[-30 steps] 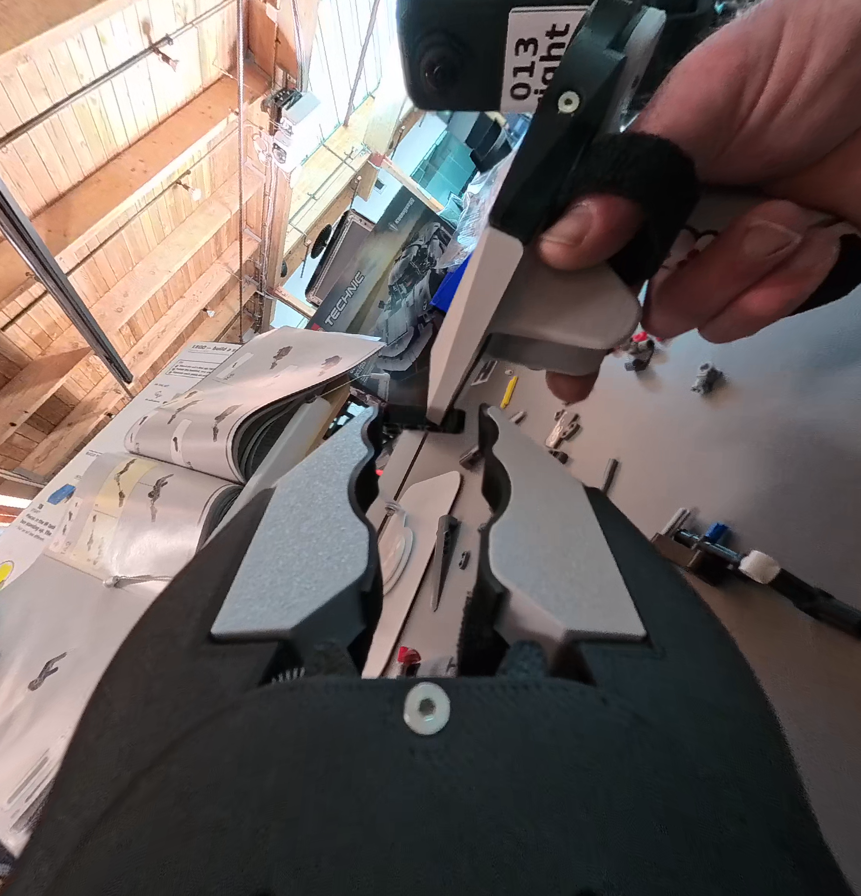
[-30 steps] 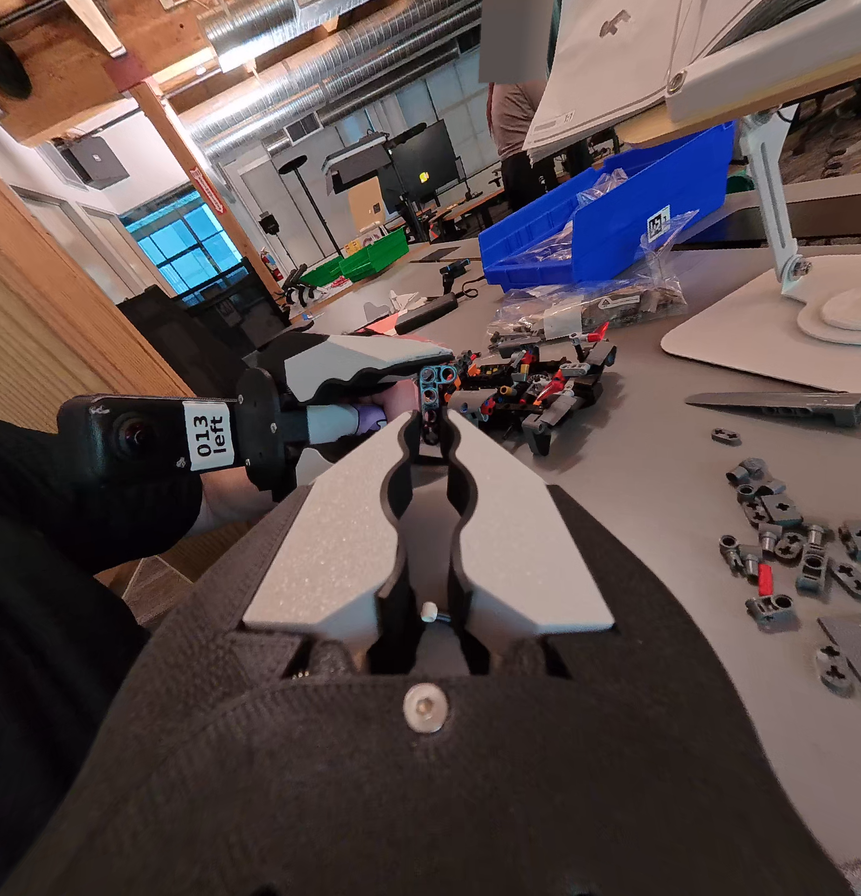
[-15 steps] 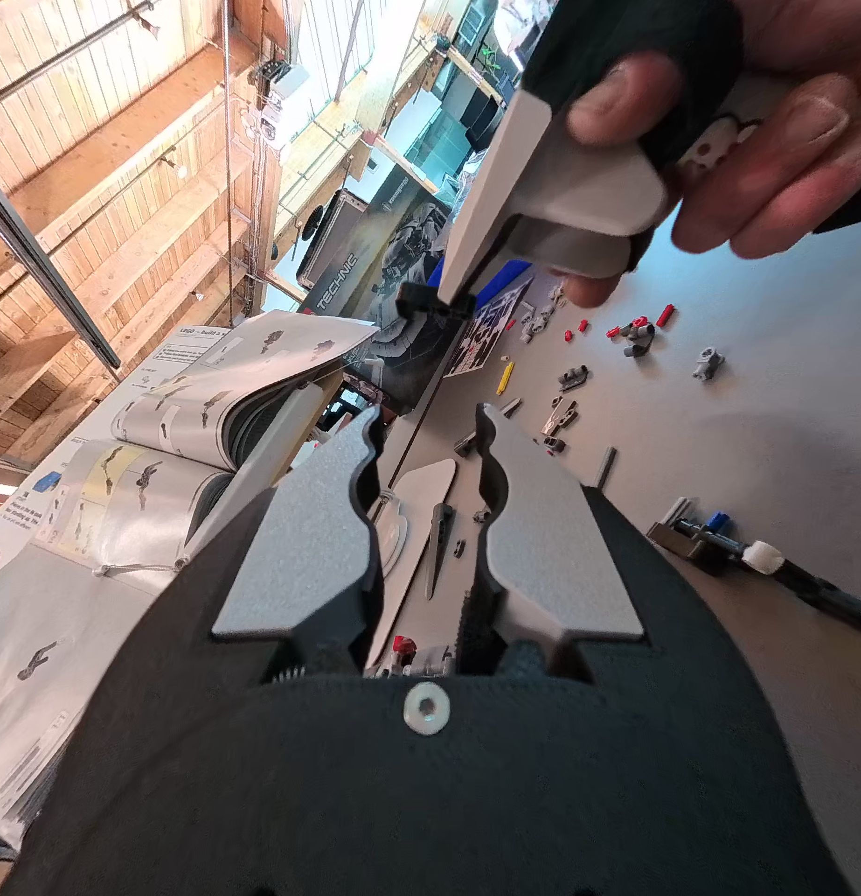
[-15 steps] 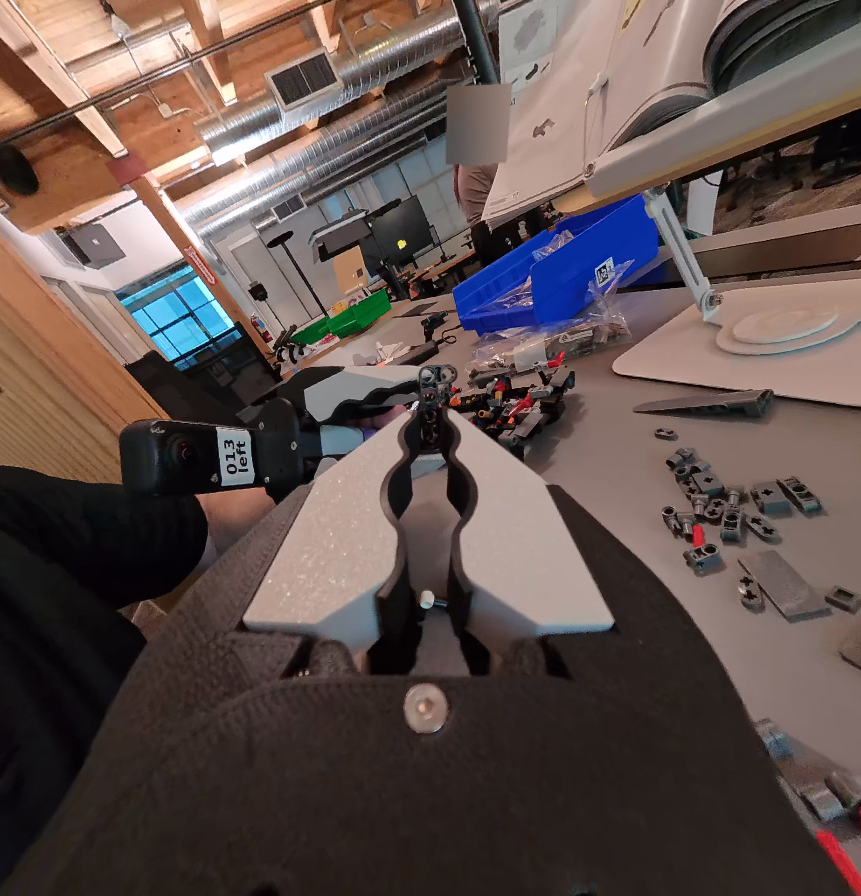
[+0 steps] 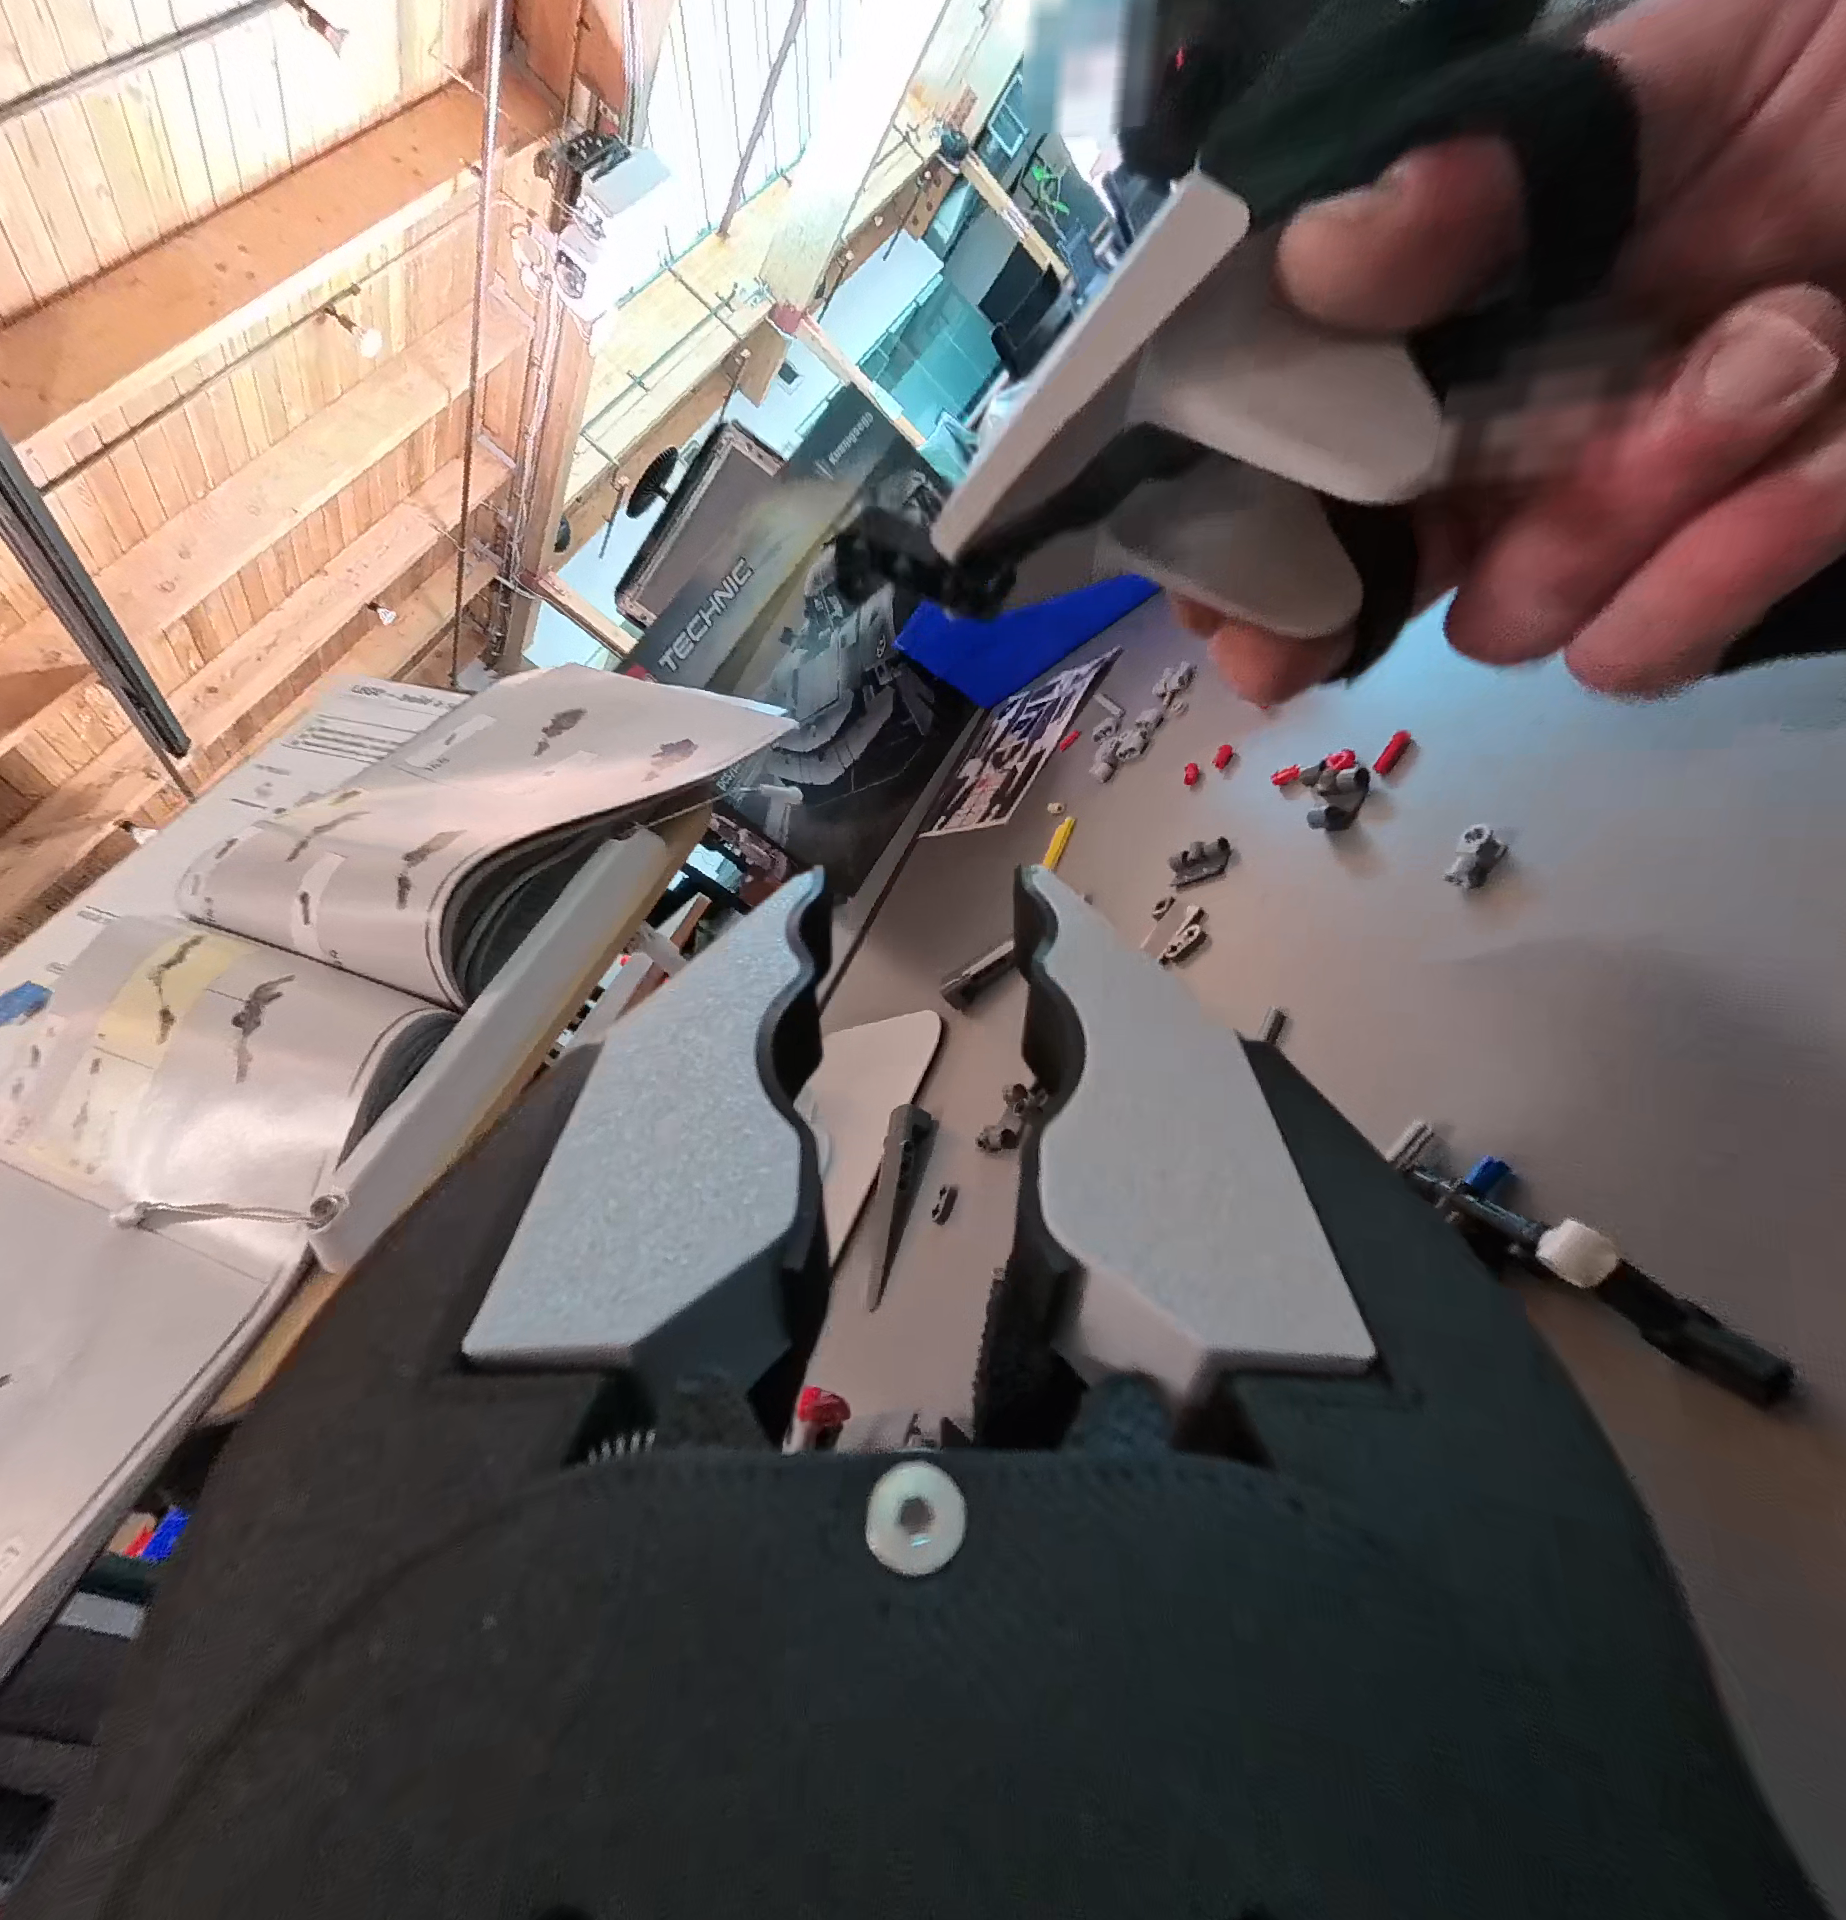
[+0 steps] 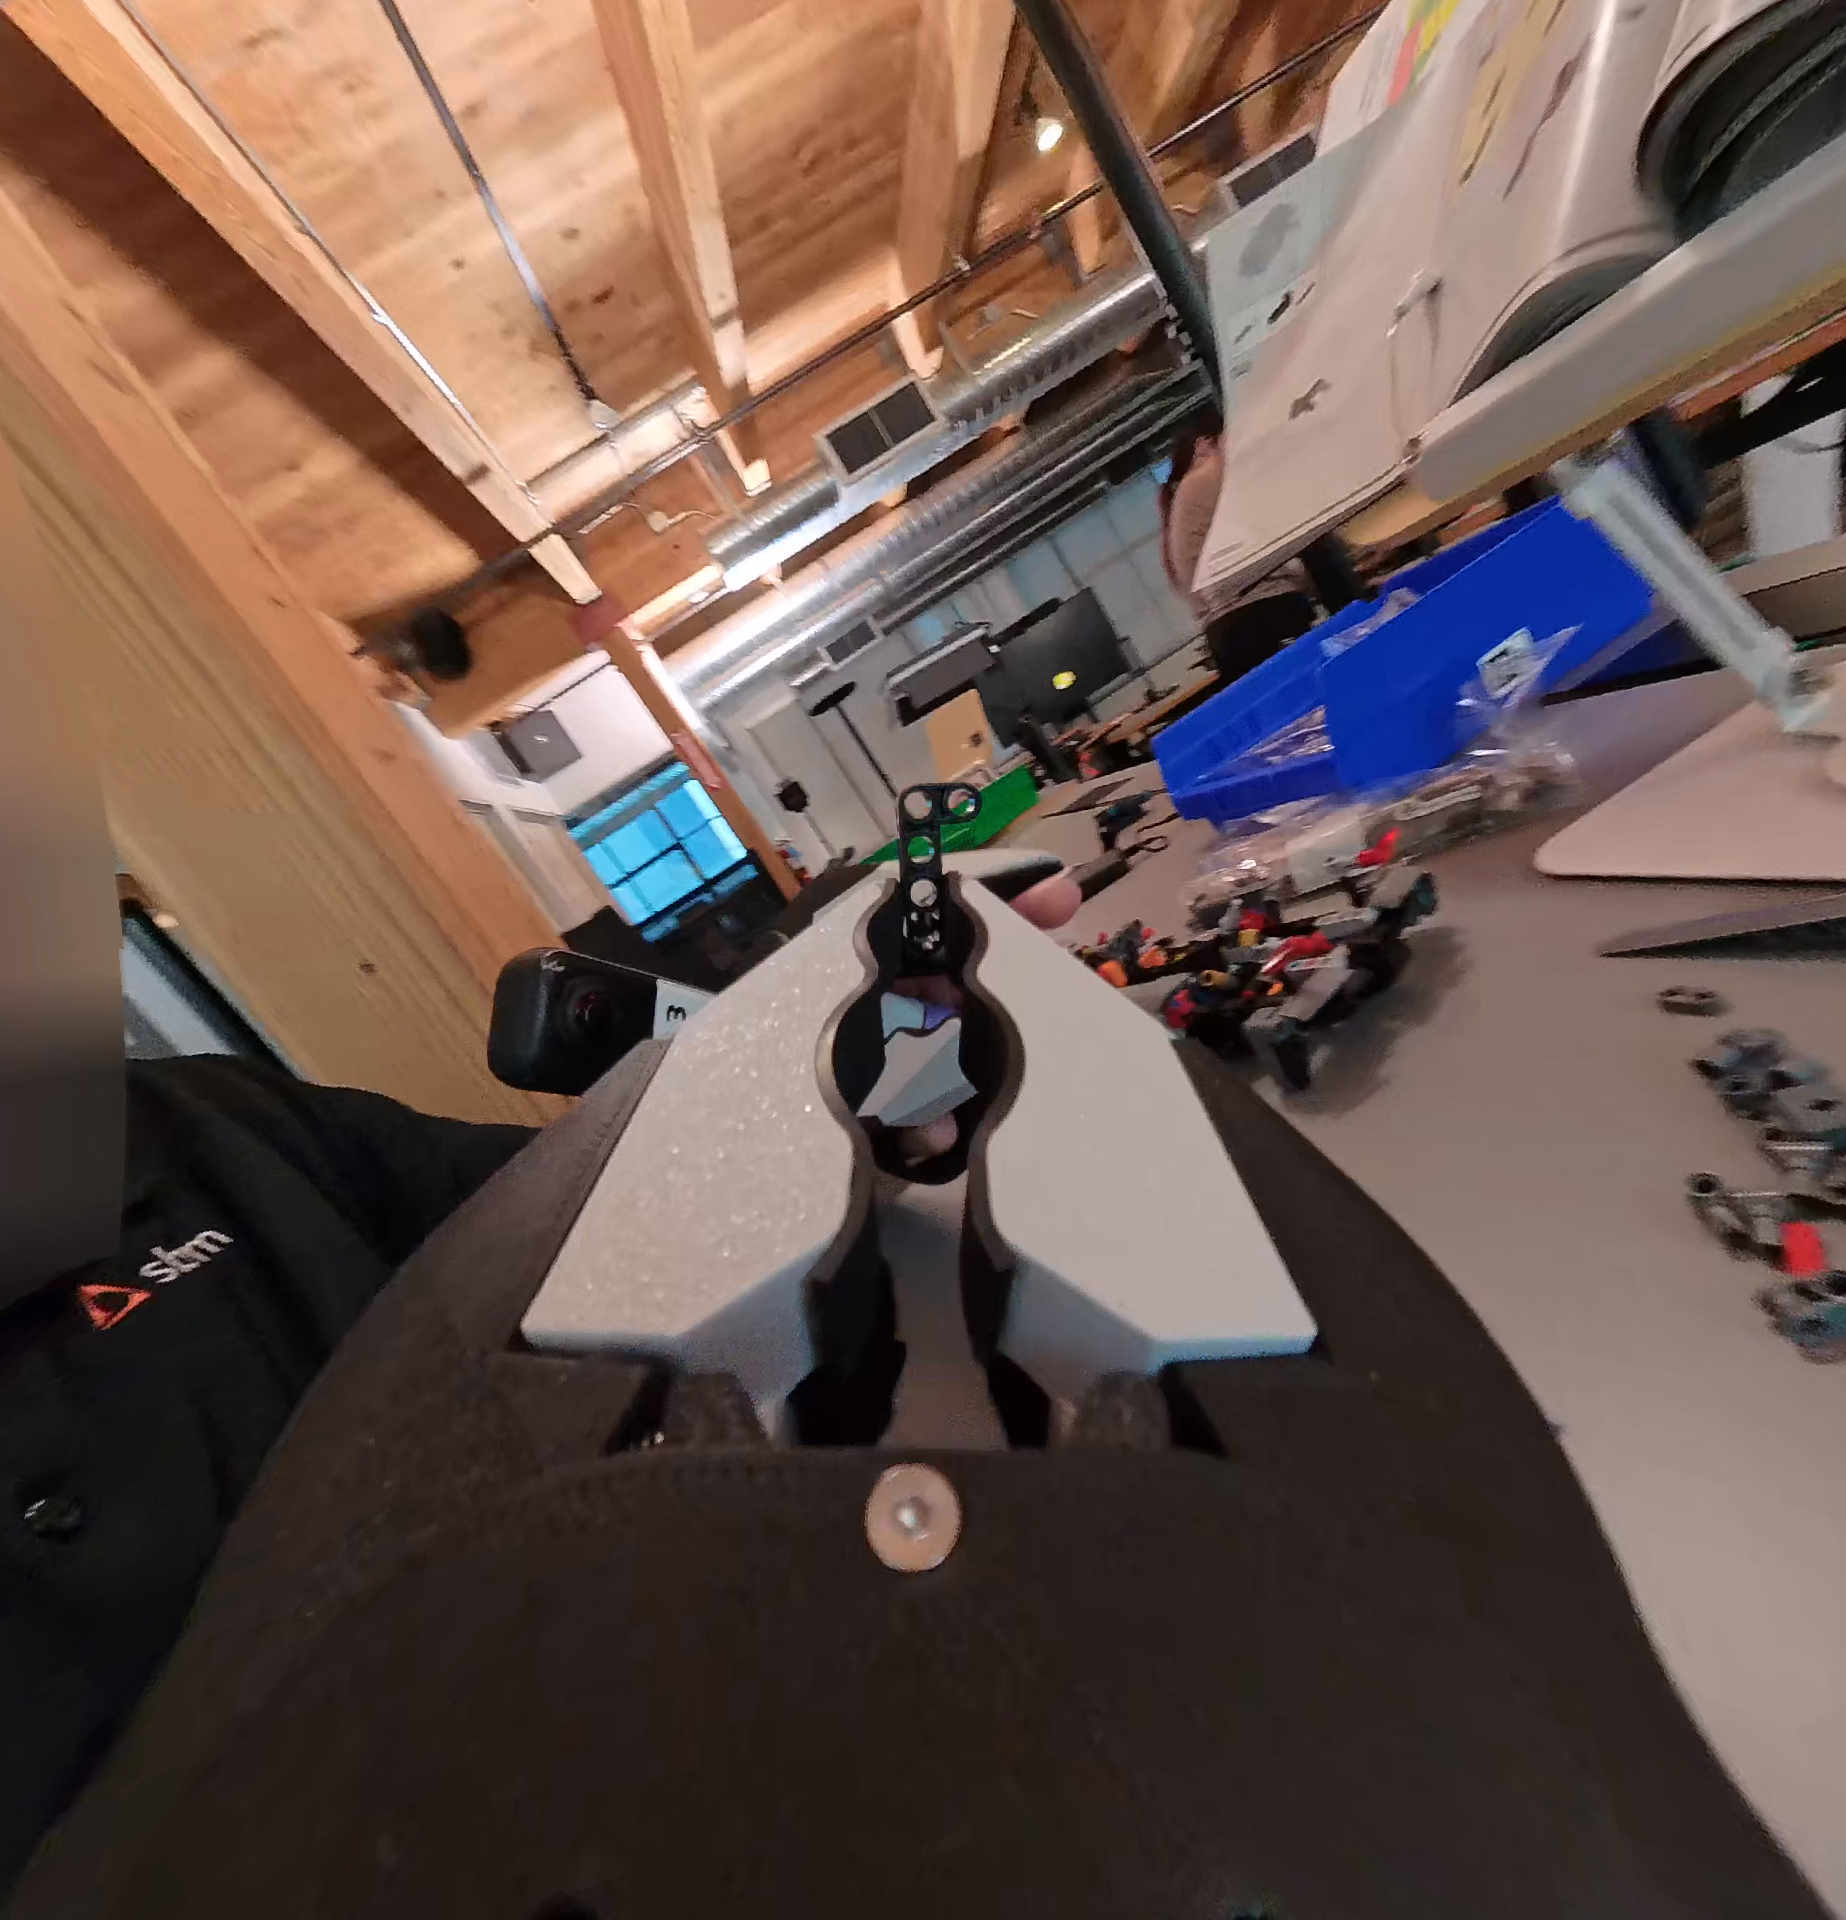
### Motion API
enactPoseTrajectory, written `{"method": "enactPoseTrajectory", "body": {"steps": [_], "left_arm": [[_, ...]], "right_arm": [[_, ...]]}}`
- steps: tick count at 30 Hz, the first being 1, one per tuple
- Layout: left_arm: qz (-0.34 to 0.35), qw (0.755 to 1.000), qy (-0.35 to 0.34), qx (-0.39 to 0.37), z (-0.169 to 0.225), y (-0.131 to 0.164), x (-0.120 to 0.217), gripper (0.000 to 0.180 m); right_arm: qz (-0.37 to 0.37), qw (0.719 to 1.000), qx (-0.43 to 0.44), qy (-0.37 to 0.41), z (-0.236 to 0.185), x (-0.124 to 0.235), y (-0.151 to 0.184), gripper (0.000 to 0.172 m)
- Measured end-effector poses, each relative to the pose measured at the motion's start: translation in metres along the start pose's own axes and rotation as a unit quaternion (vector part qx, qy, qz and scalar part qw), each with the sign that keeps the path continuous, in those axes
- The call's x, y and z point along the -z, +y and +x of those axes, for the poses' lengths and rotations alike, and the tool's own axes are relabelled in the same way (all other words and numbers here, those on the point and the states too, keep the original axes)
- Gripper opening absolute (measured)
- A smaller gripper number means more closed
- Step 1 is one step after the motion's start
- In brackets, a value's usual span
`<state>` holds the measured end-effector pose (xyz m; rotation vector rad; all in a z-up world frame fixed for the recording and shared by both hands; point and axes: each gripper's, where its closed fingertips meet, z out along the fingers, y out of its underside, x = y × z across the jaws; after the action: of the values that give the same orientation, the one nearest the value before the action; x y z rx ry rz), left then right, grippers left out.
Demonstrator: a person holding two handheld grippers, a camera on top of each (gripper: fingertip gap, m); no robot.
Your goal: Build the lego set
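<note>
Many loose parts (image 5: pixel 1334 790) near tools

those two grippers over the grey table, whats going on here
A person holds a gripper in each hand over a grey table strewn with small building-toy parts. The right gripper is shut on a black L-shaped beam with holes, lifted clear of the table. The left gripper is open and holds nothing. An open instruction booklet sits on a stand, and a partly built model rests on the table near blue bins.
</note>
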<state>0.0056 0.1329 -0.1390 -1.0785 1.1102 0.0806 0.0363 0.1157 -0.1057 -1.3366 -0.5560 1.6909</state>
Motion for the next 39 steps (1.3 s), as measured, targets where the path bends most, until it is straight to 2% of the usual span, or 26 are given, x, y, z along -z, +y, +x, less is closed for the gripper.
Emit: {"method": "enactPoseTrajectory", "body": {"steps": [7, 14, 18, 28, 39], "left_arm": [[0.021, 0.999, -0.024, -0.032, -0.010, -0.012, 0.009, 0.035], [0.037, 0.997, -0.012, -0.072, -0.005, -0.014, 0.013, 0.026], [0.040, 0.993, -0.010, -0.113, 0.000, -0.015, 0.014, 0.014], [0.039, 0.972, -0.013, -0.232, 0.016, -0.019, 0.017, 0.005], [-0.010, 0.971, 0.005, -0.239, 0.024, -0.003, 0.010, 0.004]], "right_arm": [[-0.057, 0.995, -0.052, -0.060, -0.004, -0.017, 0.034, 0.004], [-0.101, 0.990, -0.073, -0.063, -0.003, -0.020, 0.048, 0.004], [-0.120, 0.986, -0.091, -0.073, -0.006, -0.019, 0.053, 0.003], [-0.173, 0.976, -0.113, -0.062, -0.009, -0.009, 0.060, 0.004], [-0.176, 0.976, -0.127, -0.021, 0.010, -0.002, 0.062, 0.009]]}}
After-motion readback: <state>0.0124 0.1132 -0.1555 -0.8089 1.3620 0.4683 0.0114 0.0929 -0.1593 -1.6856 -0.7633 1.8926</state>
